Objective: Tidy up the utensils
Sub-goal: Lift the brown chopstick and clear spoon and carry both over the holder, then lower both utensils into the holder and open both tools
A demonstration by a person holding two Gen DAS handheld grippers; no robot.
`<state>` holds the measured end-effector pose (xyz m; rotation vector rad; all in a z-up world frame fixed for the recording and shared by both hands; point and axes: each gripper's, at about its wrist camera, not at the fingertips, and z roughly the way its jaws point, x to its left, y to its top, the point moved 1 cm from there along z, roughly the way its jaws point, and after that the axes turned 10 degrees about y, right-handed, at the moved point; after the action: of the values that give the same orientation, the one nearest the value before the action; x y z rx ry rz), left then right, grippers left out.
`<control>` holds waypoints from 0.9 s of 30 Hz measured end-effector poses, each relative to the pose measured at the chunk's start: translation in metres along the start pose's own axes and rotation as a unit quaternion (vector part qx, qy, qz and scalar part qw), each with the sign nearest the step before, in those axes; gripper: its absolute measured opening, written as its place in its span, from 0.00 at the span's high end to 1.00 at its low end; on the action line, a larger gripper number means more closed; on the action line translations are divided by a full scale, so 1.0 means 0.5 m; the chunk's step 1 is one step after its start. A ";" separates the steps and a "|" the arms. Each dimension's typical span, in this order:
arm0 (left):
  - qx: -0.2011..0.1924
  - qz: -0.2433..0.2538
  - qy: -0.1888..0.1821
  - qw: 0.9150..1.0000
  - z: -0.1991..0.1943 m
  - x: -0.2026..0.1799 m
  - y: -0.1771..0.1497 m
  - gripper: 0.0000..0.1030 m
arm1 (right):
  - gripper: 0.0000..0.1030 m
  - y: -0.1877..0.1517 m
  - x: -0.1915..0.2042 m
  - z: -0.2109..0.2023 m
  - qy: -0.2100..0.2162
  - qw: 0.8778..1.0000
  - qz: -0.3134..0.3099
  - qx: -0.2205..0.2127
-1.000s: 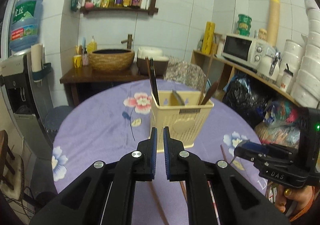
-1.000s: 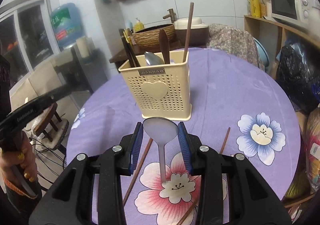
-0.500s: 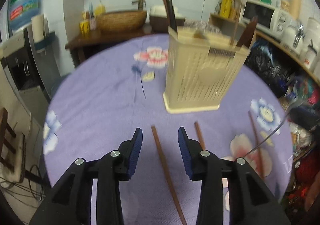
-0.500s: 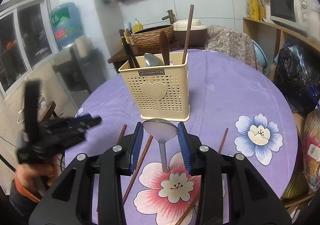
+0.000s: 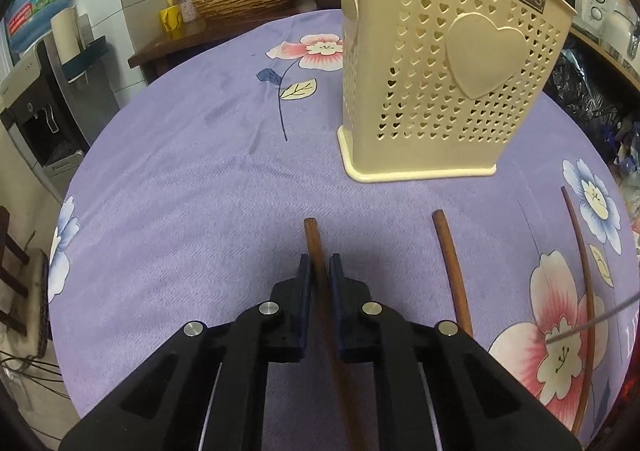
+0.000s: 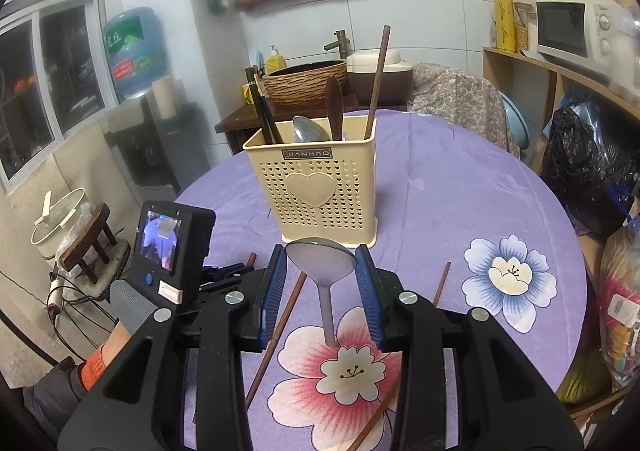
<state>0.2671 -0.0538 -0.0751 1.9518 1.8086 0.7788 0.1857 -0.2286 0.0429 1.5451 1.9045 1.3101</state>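
Your left tongs (image 5: pixel 319 271) have just closed on a chopstick (image 5: pixel 316 247) that lies flat on the surface (image 5: pixel 180 191); the pads press both sides of it near its far end, and its tip pokes out toward 12 o'clock. Your right tongs (image 6: pixel 321 283) hold a spoon (image 6: pixel 320 255) by the bowl, with the handle hanging down toward 6 o'clock. The holder (image 6: pixel 312 191) stands upright at 12 o'clock of those tongs, close by, and already carries several utensils.

Risks from here:
- The left grip sits close to one end. In my judgement the long free part can swing or pivot when you lift, and the stick may slip out.
- A second chopstick (image 5: pixel 452 271) lies just beside, at 3 o'clock of the gripped one, and a third (image 5: pixel 580 251) further out. A sideways lift may drag or roll them.
- The spoon is pinched across a curved bowl, so it may twist in the pads.
- The holder is light-looking; a stick pushed against its rim could tip it.
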 end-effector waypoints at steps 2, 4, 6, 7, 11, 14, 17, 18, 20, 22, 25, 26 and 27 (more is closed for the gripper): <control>-0.001 0.001 -0.003 1.000 0.000 -0.001 0.006 0.91 | 0.65 -0.001 -0.001 0.001 0.000 1.000 0.001 0.000; -0.005 -0.006 -0.011 1.000 -0.002 0.003 0.008 0.91 | 0.65 -0.001 -0.003 0.003 0.000 1.000 0.002 0.001; -0.023 -0.020 -0.027 0.999 -0.022 0.019 0.018 0.91 | 0.65 -0.003 -0.006 0.001 0.001 1.000 0.002 0.000; -0.031 -0.025 -0.033 0.999 -0.033 0.022 0.023 0.92 | 0.65 -0.003 -0.007 0.000 0.001 1.000 0.002 -0.001; -0.094 -0.053 -0.076 0.991 -0.145 0.060 0.042 0.92 | 0.65 -0.001 -0.012 -0.008 0.007 1.000 0.007 -0.005; -0.154 -0.066 -0.093 0.981 -0.248 0.098 0.051 0.92 | 0.65 0.001 -0.013 -0.018 0.007 1.000 0.005 -0.009; -0.197 -0.070 -0.100 0.973 -0.320 0.123 0.052 0.92 | 0.65 0.002 -0.015 -0.021 0.012 1.000 0.005 -0.009; -0.205 -0.069 -0.099 0.971 -0.331 0.126 0.050 0.92 | 0.65 0.002 -0.015 -0.021 0.013 1.000 0.006 -0.008; -0.214 -0.072 -0.099 0.969 -0.345 0.134 0.051 0.92 | 0.65 0.003 -0.016 -0.020 0.015 1.000 0.008 -0.008; -0.215 -0.076 -0.097 0.969 -0.341 0.138 0.056 0.92 | 0.65 0.005 -0.017 -0.020 0.015 1.000 0.008 -0.009; -0.215 -0.077 -0.099 0.969 -0.340 0.132 0.052 0.92 | 0.65 0.008 -0.019 -0.019 0.019 1.000 0.008 -0.008; -0.216 -0.078 -0.097 0.968 -0.338 0.131 0.052 0.92 | 0.65 0.008 -0.019 -0.018 0.019 1.000 0.007 -0.007; -0.217 -0.079 -0.098 0.968 -0.338 0.130 0.050 0.92 | 0.65 0.008 -0.017 -0.018 0.019 1.000 0.006 -0.006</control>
<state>0.1839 -0.0092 0.0815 1.5259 1.5033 0.8162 0.1842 -0.2404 0.0484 1.5380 1.9095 1.3624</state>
